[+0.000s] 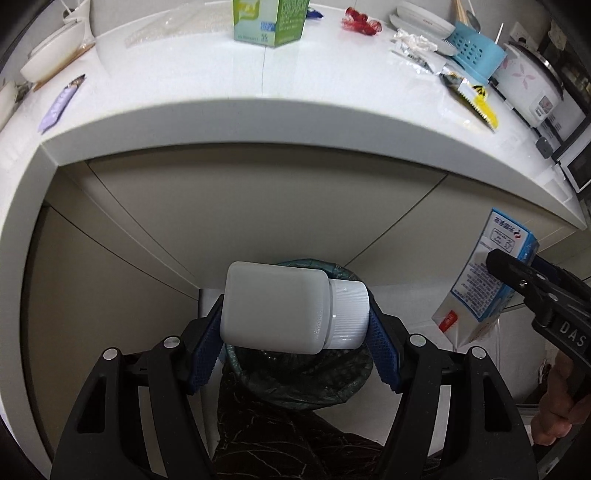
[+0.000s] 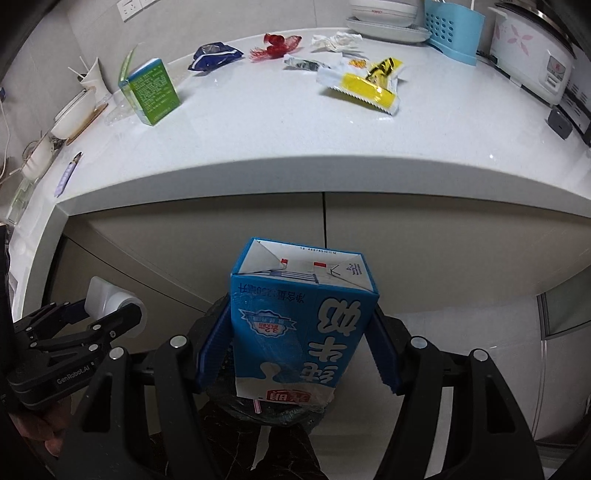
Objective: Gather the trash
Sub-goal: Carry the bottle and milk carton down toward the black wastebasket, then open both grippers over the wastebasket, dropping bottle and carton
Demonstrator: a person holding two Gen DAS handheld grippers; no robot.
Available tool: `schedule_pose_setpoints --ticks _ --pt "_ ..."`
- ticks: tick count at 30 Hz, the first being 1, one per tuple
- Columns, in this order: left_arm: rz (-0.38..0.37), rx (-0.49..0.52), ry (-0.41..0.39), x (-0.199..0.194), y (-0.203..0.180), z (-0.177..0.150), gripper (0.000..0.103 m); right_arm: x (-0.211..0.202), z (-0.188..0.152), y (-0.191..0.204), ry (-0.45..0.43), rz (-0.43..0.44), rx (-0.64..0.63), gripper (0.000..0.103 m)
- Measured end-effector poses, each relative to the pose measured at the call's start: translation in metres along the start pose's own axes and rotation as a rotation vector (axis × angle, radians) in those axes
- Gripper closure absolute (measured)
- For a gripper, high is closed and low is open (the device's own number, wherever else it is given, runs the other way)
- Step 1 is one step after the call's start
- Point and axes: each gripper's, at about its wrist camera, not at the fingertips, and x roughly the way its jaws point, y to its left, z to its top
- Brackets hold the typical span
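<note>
My left gripper is shut on a white plastic bottle with a ribbed cap, held sideways just above a bin lined with a dark green bag. My right gripper is shut on a blue and white milk carton, held upside down over the same bin, which the carton mostly hides. The carton also shows at the right of the left wrist view. The bottle shows at the left of the right wrist view.
The white counter above the cabinet doors holds a green carton, a blue wrapper, a red wrapper, crumpled white paper, a yellow wrapper, a purple packet, bowls, a blue rack and a rice cooker.
</note>
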Motion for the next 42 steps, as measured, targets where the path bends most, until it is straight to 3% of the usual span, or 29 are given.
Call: schedule_pose_setpoints --ticks 9,17,28,40,42 --pt "-0.039 0.070 0.052 0.021 -0.016 -0.010 0.034 0.006 -0.006 -0.003 0.022 -0.015 -0.007 0.039" --pt "-0.018 0.056 0.002 0.010 -0.005 -0.012 0.007 0.011 -0.004 0.002 0.032 -0.004 -0.014 0.039" --pt "0.059 -0.063 -0.017 -0.005 0.041 -0.020 0.006 0.036 -0.005 0.041 0.079 0.045 -0.122 0.039" --pt "0.098 -0.104 -0.003 -0.005 0.072 -0.034 0.006 0.062 -0.012 0.073 0.147 0.062 -0.213 0.037" --pt "0.099 -0.106 -0.002 -0.006 0.073 -0.034 0.006 0.063 -0.010 0.074 0.149 0.065 -0.212 0.028"
